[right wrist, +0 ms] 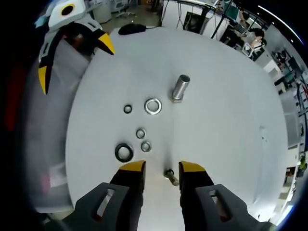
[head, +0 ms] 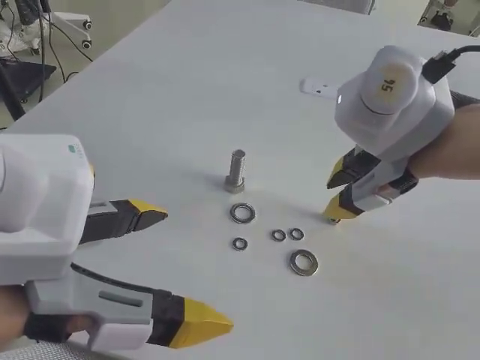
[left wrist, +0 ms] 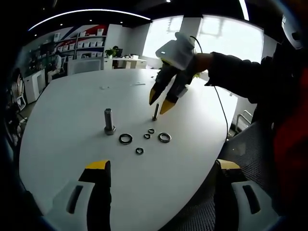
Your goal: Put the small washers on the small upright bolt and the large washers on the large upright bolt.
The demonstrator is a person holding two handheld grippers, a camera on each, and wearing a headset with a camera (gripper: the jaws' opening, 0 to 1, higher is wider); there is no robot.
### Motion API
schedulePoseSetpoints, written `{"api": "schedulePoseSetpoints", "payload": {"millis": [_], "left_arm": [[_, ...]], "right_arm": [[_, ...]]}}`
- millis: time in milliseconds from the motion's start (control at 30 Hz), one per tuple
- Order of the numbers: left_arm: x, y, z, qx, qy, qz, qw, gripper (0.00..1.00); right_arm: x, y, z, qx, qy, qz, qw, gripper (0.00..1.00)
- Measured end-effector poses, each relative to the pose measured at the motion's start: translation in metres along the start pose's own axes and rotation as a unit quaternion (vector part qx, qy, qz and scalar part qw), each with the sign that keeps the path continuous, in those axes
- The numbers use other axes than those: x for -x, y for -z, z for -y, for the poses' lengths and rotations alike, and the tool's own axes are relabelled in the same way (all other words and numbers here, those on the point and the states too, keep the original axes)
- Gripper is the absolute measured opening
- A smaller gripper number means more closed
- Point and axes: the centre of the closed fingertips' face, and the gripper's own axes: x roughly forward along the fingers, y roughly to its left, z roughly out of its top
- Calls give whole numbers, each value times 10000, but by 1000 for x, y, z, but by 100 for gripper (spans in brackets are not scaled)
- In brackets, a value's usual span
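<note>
The large bolt (head: 237, 171) stands upright mid-table, head down. In front of it lie two large washers (head: 242, 213) (head: 304, 262) and three small washers (head: 239, 244) (head: 278, 235) (head: 296, 234), all flat on the table. The small bolt (right wrist: 169, 176) stands between the jaws of my right gripper (right wrist: 162, 167), which is open and does not touch it; it also shows as the thin small bolt (left wrist: 156, 111) under the right gripper (left wrist: 161, 101). My left gripper (head: 187, 270) is open and holds nothing, near the front left, apart from the washers.
The white round table (head: 187, 75) stretches far back behind the bolts. A small white flat item (head: 321, 88) lies at the back right. Office chairs and cables (head: 45, 37) stand on the floor beyond the left edge.
</note>
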Motion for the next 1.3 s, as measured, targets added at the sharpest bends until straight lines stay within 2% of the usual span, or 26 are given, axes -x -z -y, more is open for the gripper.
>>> {"api": "schedulePoseSetpoints", "payload": {"millis": [533,900,1300], "left_arm": [[1,-2,-1,-5,-7,42,10000,89],[0,-3,-2,-10,-13,59,10000,89],[1,-6,-1,-19,-5,104,9999,89]], "right_arm": [[-14,-19,-18,311,-234,-79,9992,28],[-32,-15,-23,373,-417,-254,9981,27],[-43,-12,-24,319,-428,-389,9978,24]]}}
